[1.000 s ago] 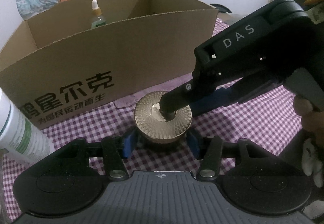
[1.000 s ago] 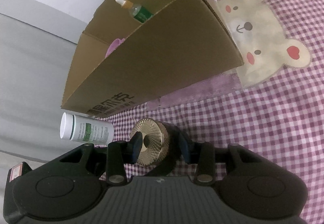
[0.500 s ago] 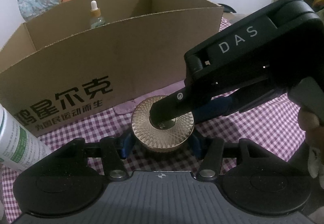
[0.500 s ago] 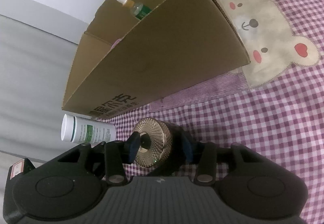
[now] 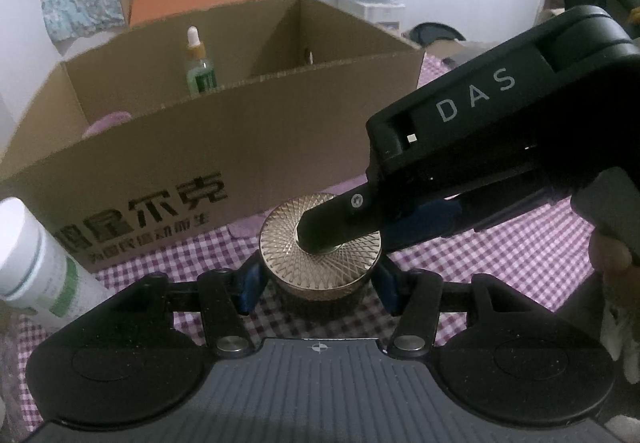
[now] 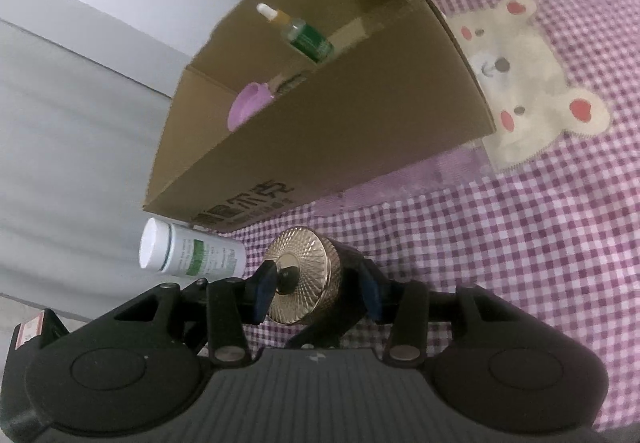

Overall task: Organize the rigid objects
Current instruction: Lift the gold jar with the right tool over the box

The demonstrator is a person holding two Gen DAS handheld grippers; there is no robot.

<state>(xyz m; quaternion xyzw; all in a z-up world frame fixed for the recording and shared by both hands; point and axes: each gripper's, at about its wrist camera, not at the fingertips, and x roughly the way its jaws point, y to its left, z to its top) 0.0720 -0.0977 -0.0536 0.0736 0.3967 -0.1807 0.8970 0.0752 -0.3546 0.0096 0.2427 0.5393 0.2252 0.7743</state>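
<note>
1. The gold-lidded jar (image 5: 320, 247) sits low in front of the cardboard box (image 5: 240, 147), over the purple checked cloth (image 6: 500, 243); whether its base touches the cloth cannot be told.
2. The left gripper (image 5: 316, 285) points steeply down, its blue-padded jaws clenched on the jar's dark sides just under the lid.
3. The right gripper (image 6: 316, 293) comes in from the right, angled down. One finger (image 5: 340, 221) lies across the lid's centre; the other passes under the jar. Its jaws grasp the jar top to bottom.
4. In the left wrist view a hand (image 5: 610, 255) shows at the right edge, holding the right gripper's handle.
5. The box's near wall stands just behind the jar, its top edge well above the lid. The box is open at the top.
6. Inside the box a dropper bottle (image 5: 200, 71) stands upright against the far wall, and a pink thing (image 6: 248, 109) lies toward the left end; room remains to the right of the bottle.
7. A white bottle (image 6: 188, 253) with a green label stands near the jar's left, by the box's corner.
8. To the right the cloth lies open, with a bear patch (image 6: 532, 83) beside the box's right end.
</note>
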